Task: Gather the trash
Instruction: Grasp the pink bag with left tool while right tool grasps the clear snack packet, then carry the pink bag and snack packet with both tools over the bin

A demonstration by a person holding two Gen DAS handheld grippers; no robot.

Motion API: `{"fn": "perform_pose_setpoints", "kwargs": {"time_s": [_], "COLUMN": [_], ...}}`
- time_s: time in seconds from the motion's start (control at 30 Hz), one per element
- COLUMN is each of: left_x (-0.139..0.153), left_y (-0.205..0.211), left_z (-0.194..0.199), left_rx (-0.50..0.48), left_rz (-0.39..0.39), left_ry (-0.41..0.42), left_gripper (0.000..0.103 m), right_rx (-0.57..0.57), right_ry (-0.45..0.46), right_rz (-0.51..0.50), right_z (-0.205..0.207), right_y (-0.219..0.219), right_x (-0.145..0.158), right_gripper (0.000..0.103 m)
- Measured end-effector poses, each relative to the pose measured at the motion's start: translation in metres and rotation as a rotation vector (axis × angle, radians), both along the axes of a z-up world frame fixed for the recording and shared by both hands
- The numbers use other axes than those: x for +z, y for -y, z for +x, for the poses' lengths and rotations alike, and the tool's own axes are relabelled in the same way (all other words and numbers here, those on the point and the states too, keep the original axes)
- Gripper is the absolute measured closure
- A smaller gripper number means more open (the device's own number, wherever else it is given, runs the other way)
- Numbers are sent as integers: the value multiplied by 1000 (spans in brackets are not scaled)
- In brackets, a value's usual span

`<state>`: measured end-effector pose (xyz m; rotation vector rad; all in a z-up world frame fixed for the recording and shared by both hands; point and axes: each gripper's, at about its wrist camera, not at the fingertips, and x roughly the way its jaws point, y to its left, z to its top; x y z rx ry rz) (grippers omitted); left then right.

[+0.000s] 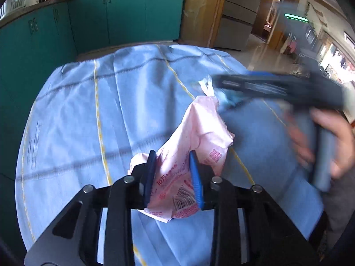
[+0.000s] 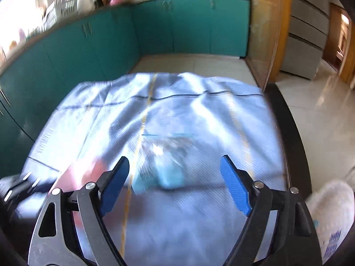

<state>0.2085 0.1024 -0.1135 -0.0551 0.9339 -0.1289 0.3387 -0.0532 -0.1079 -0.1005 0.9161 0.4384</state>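
Left gripper (image 1: 172,155) fingers clamped on pink wrapper (image 1: 195,141), right gripper (image 2: 175,161) fingers wide apart, empty, above blurred teal packet (image 2: 164,175), blue-clothed worktop (image 2: 199,115)

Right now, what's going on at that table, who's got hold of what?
A person is clearing trash off a table covered by a light blue cloth, one handheld gripper per hand. The left gripper is shut on a crumpled pink wrapper with red print. The right gripper has its jaws wide open with nothing held, above a blurred teal and silver piece of trash lying on the cloth. The right gripper's views are motion-blurred, so what that trash is cannot be told.
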Motion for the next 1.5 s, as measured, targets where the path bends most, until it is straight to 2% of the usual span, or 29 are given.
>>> {"fn": "perform_pose_setpoints", "kwargs": {"time_s": [0.13,0.17,0.2,0.27,0.3,0.33,0.47,0.53,0.63,0.77,0.87,0.93,1.0,1.13,1.23,1.4,1.5], "left_x": [5,7,10,16,17,19,20,18,11,-4,-12,-13,-11,-2,7,27,41], "left_y": [2,0,-2,-5,-6,-7,-8,-4,6,19,26,26,24,23,25,26,31], "left_z": [-35,-41,-46,-52,-52,-52,-50,-48,-36,-21,-20,-22,-27,-42,-51,-62,-68], "left_rx": [-19,-16,-15,-8,1,11,-6,-23,-71,-80,-65,-44,-16,1,9,22,25], "left_rz": [-2,0,-2,13,29,44,26,28,20,45,57,38,12,1,38,26,45], "left_ry": [16,27,38,57,66,77,69,74,63,11,-13,-28,-40,-13,13,71,109], "left_gripper": [68,66,63,50,38,33,24,18,13,13,15,28,35,52,56,57,57], "right_rx": [11,15,21,42,52,64,82,65,42,12,-20,-37,-51,-42,-33,-32,-34], "right_ry": [-50,-58,-60,-78,-77,-82,-68,-57,-62,-51,-63,-74,-74,-78,-76,-61,-34], "right_rz": [-102,-110,-111,-94,-83,-70,-44,-40,-26,-57,-33,-11,-11,-5,-8,6,10], "right_z": [17,18,15,5,-2,-8,-41,-61,-80,-106,-126,-135,-141,-149,-154,-159,-163], "right_y": [-35,-39,-42,-40,-38,-35,-11,10,37,64,87,97,103,103,101,99,103], "right_x": [-25,-28,-30,-31,-30,-29,-23,-20,-19,-19,-20,-21,-23,-26,-28,-24,-15], "right_gripper": [21,29,45,52,53,54,54,54,54,54,54,54,54,53,53,53,53]}}
